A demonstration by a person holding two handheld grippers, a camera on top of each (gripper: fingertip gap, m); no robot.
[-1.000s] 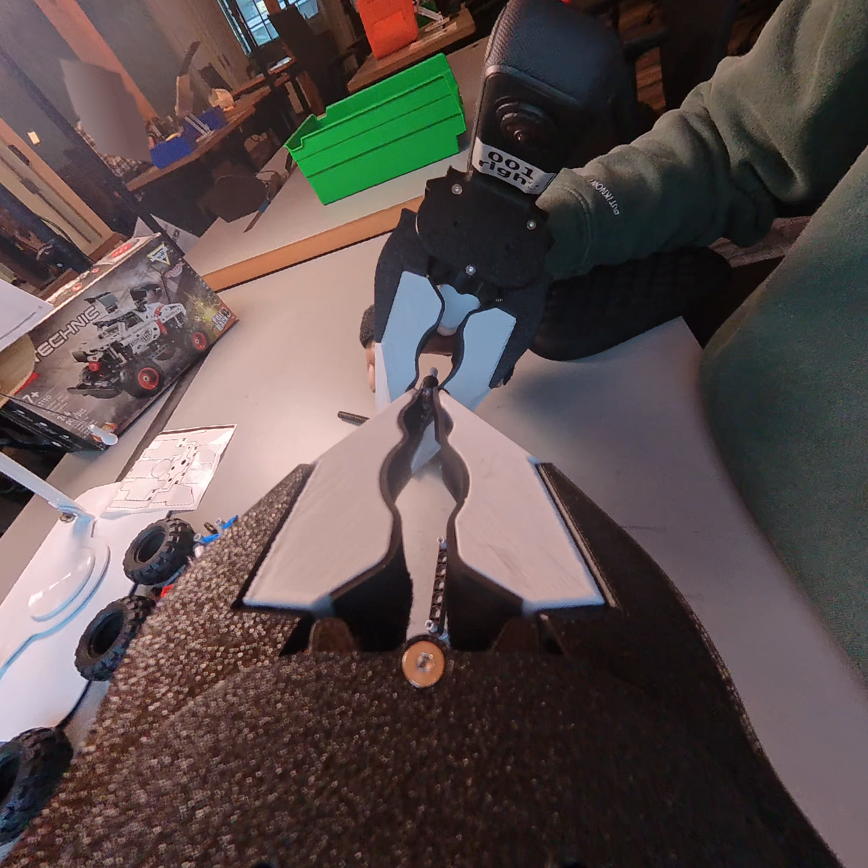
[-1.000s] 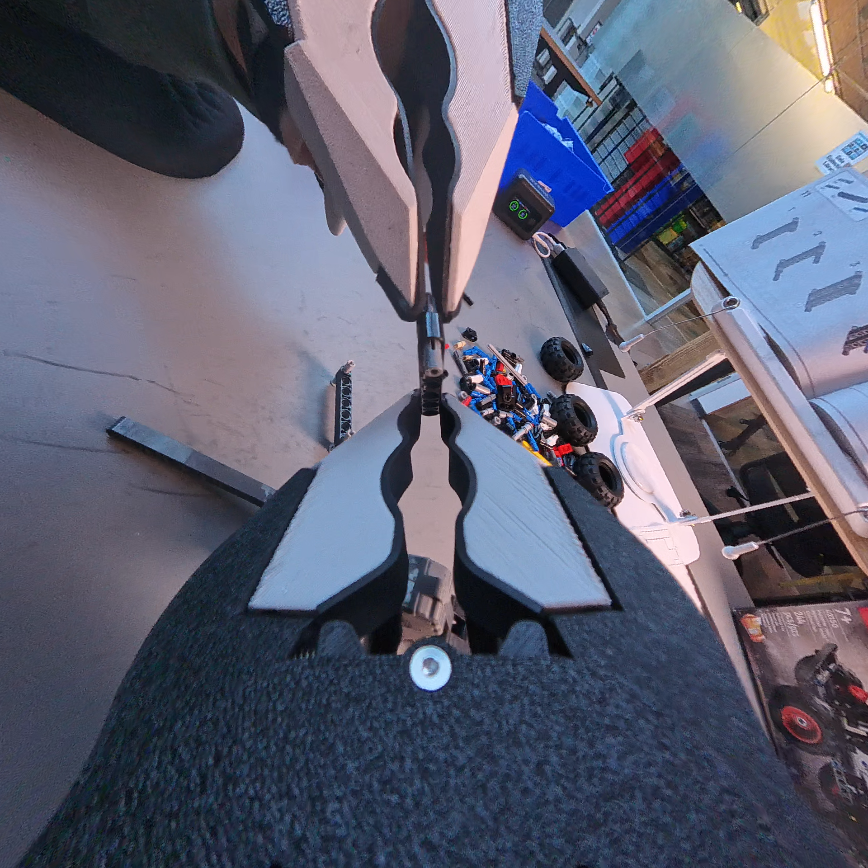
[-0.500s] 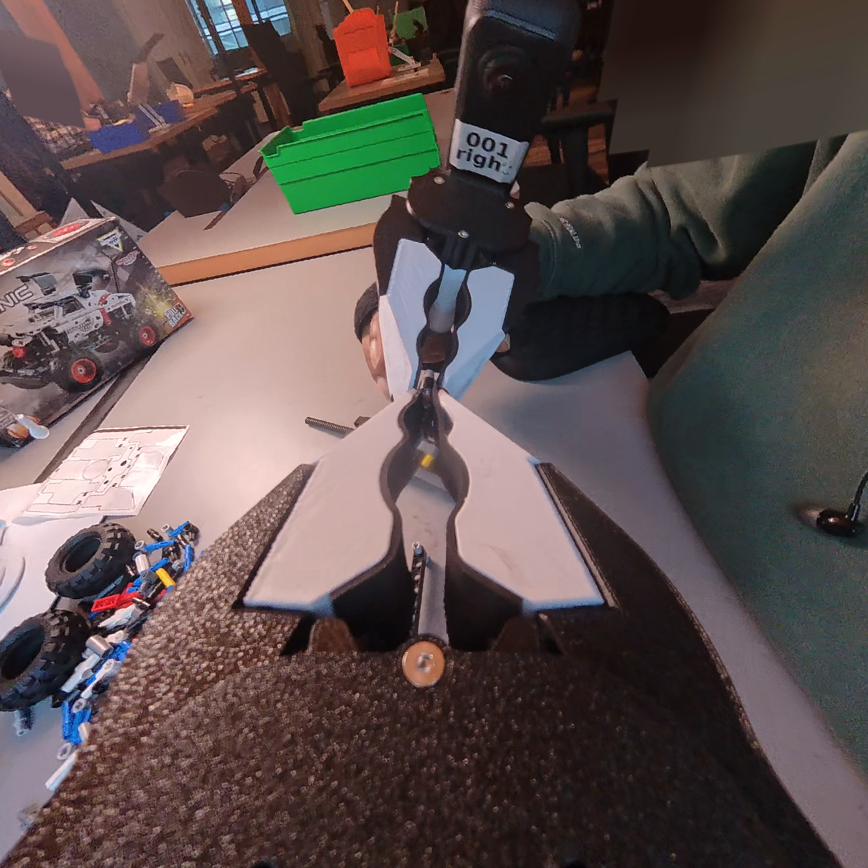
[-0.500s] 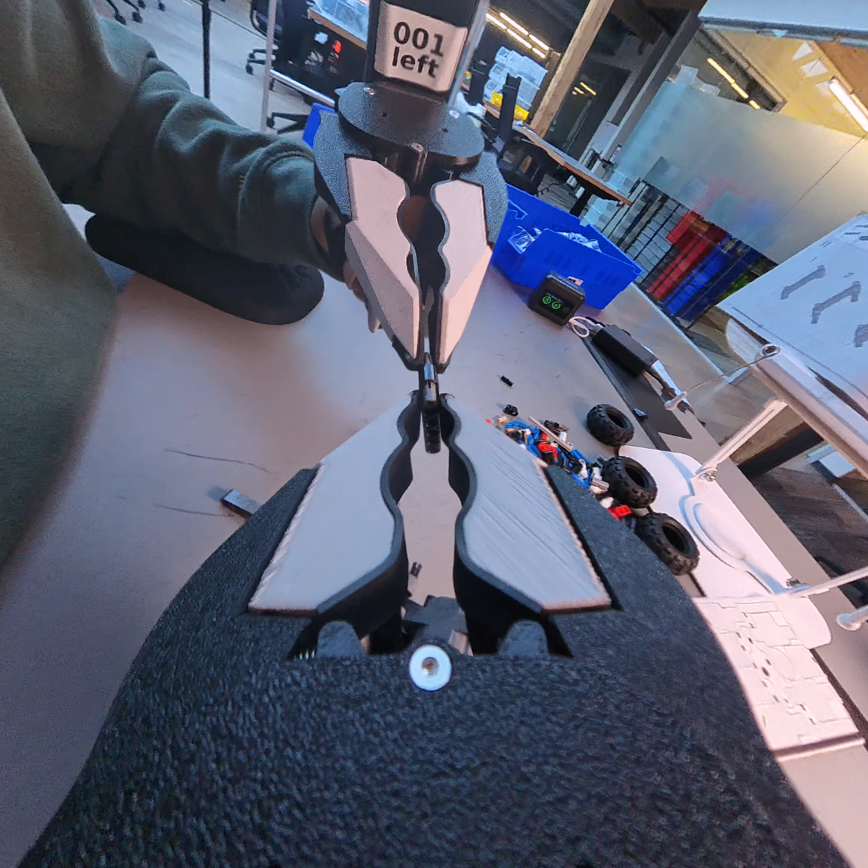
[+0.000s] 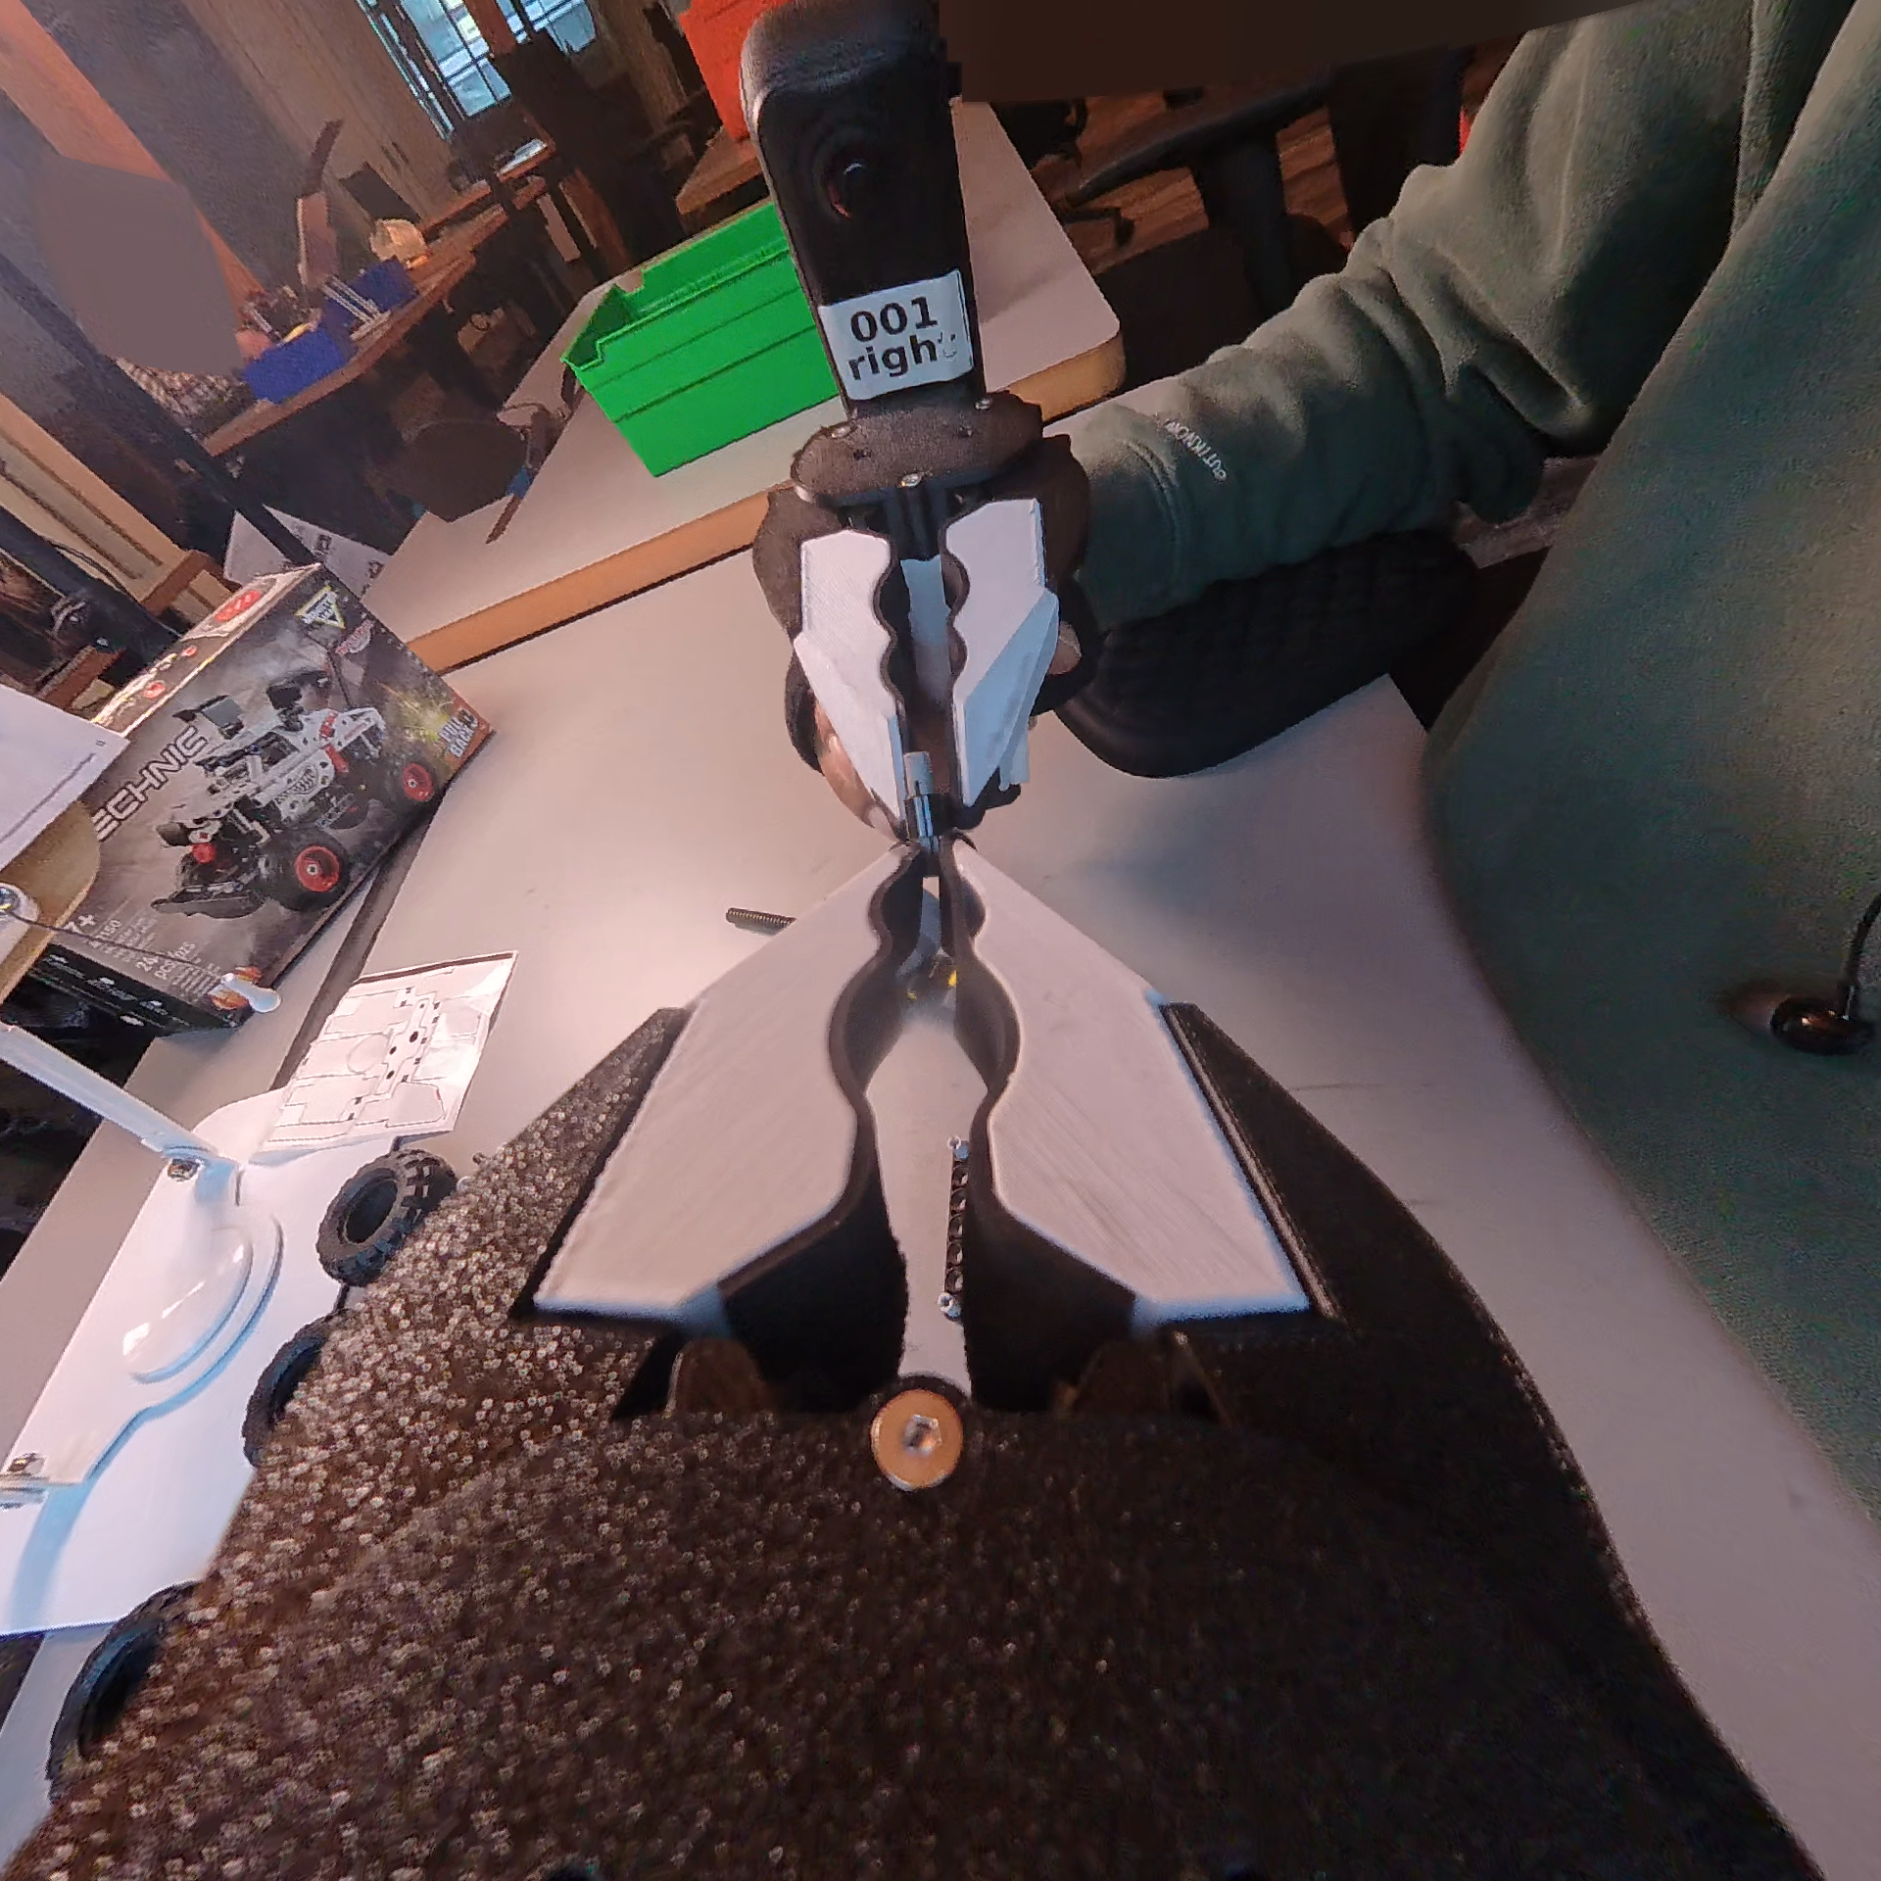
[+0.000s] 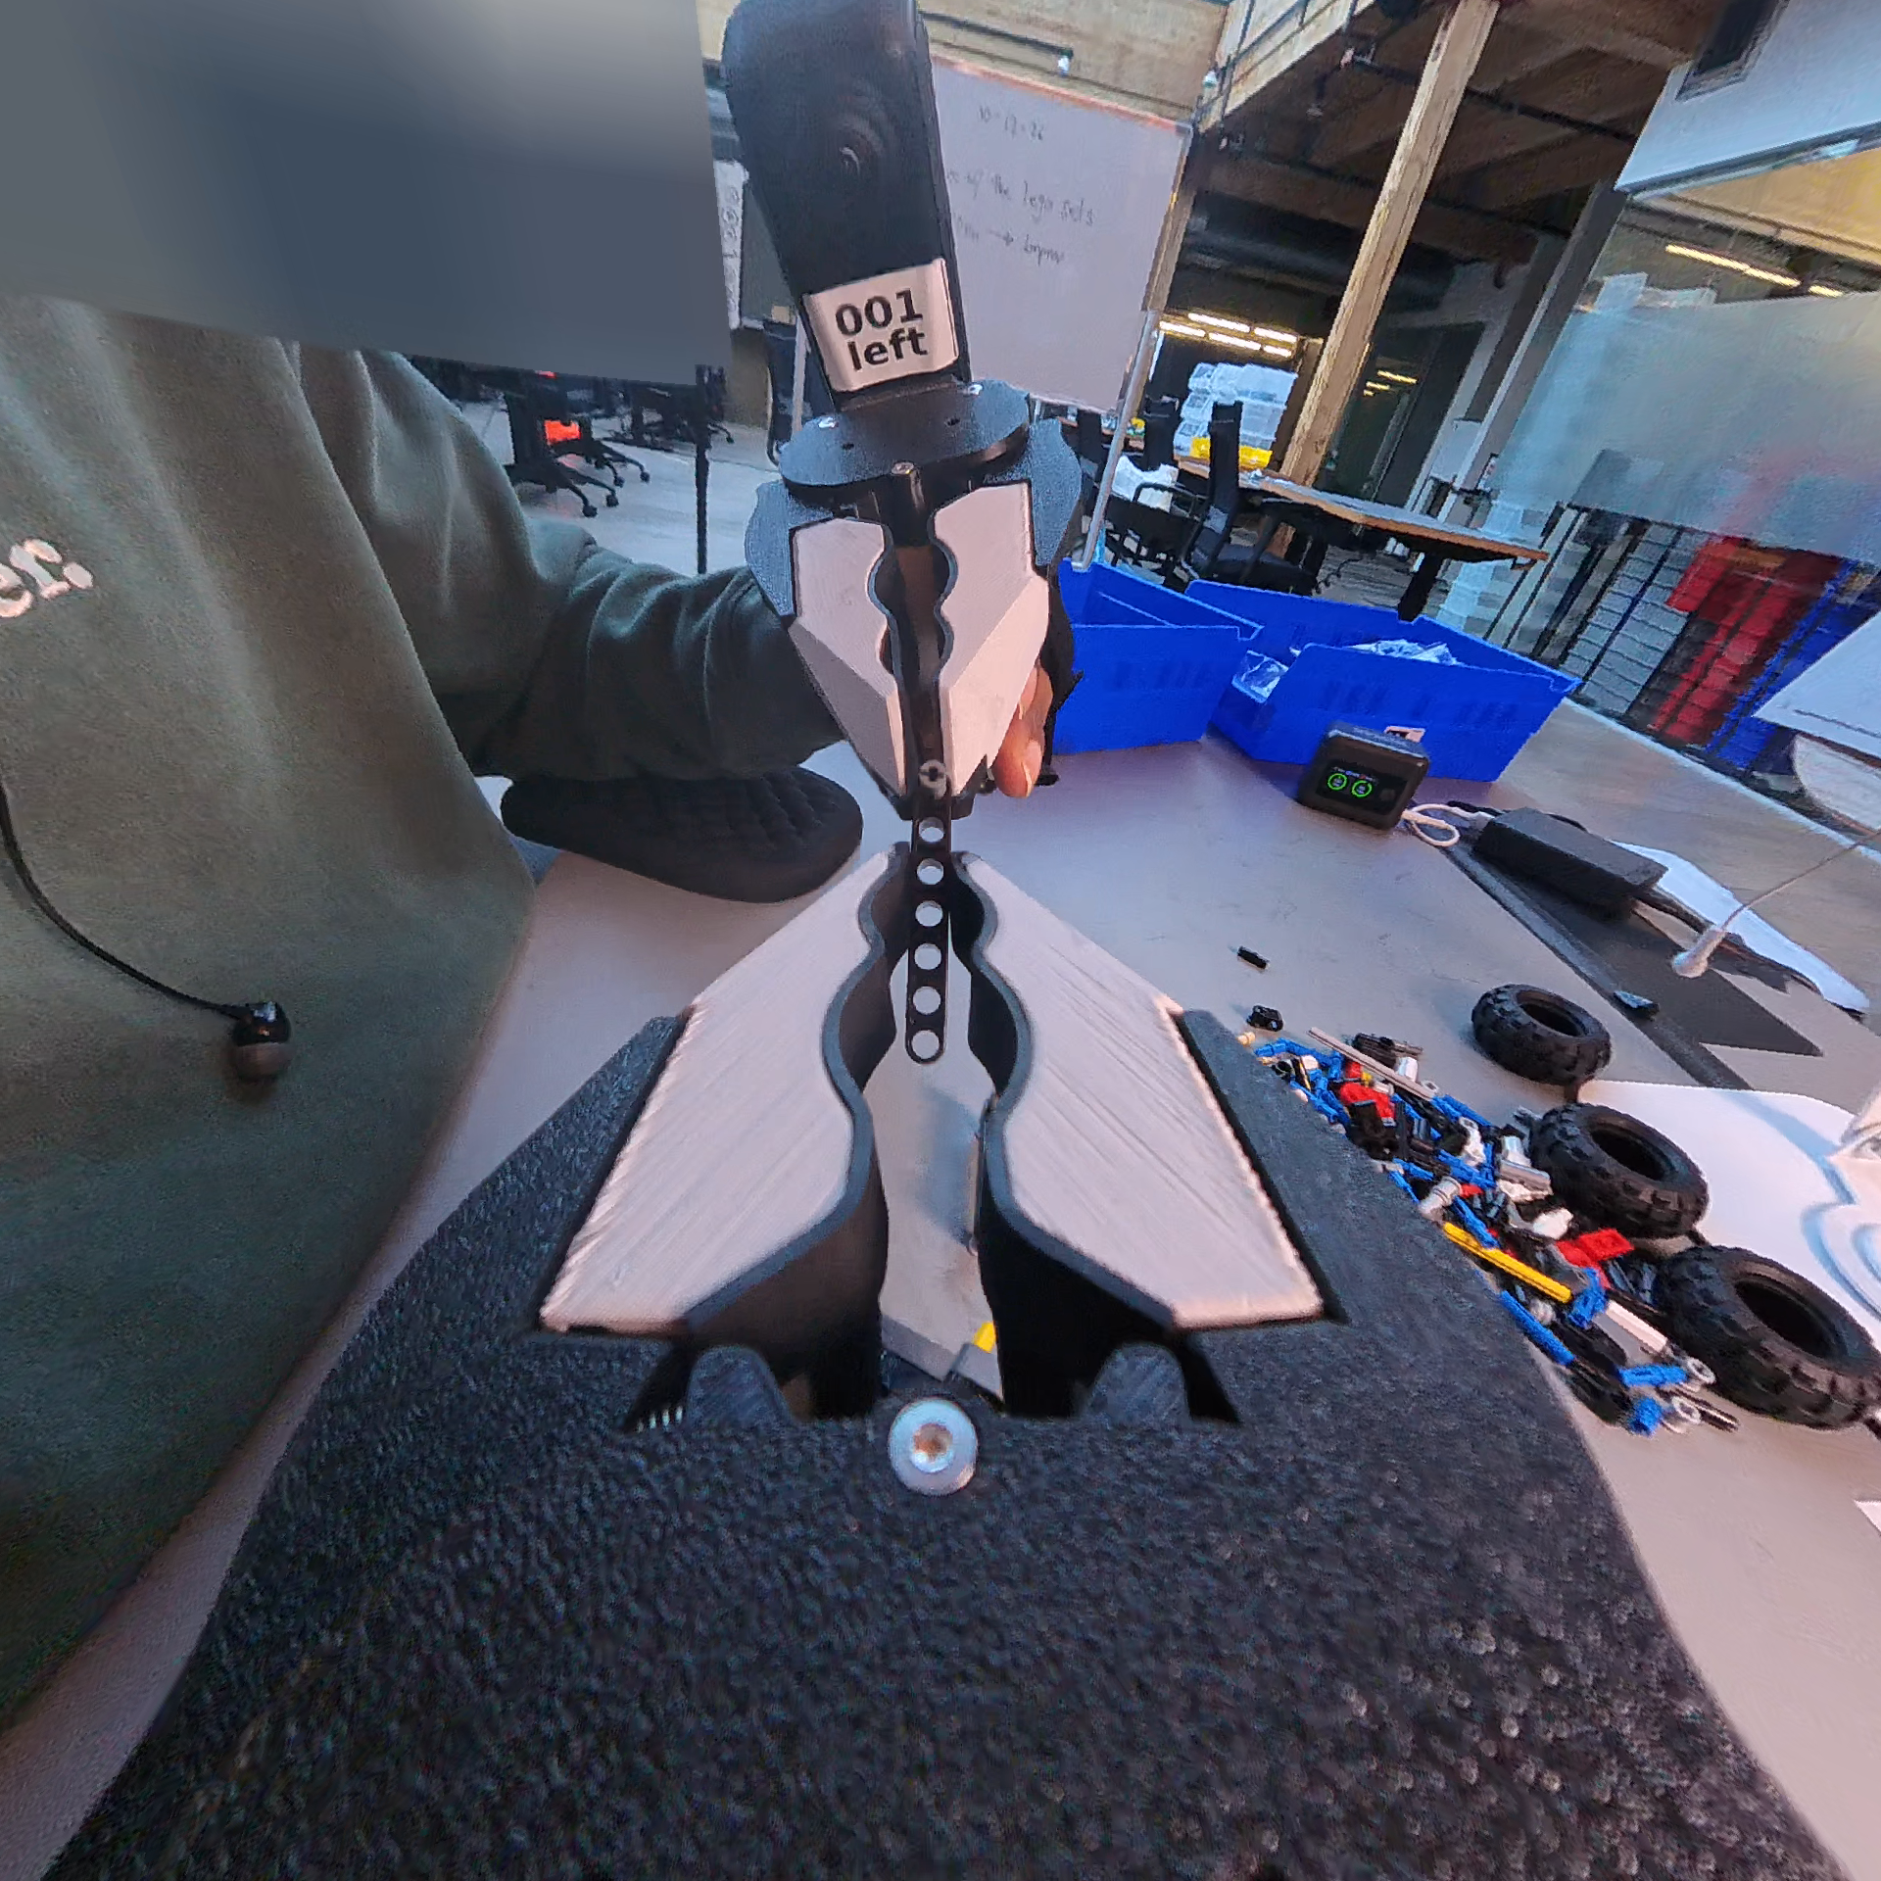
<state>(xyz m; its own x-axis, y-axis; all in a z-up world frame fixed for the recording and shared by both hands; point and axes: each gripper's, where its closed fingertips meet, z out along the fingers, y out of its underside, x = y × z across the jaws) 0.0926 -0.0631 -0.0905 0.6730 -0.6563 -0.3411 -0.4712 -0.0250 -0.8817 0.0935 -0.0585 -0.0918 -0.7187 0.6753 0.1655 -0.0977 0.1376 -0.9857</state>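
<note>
Right wrist view: the left gripper (image 6: 928,789) is seen clamped on the upper end of a black holed beam (image 6: 928,916), which is held clear of the tabletop (image 6: 1272,896) and reaches between the fingers of the right gripper (image 5: 921,804). That one is nearly closed, apparently on a small grey pin (image 5: 918,786), though this is poorly shown. Since half a second ago the beam has been turned broadside. A parts pile (image 6: 1425,1130) and tyres (image 6: 1618,1171) are spread toward the tabletop's right edge, well apart.

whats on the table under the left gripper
Through the gap in the left gripper a black holed beam lies on the grey table. Black tyres peek out at its left edge. Anything else beneath its body is hidden.
</note>
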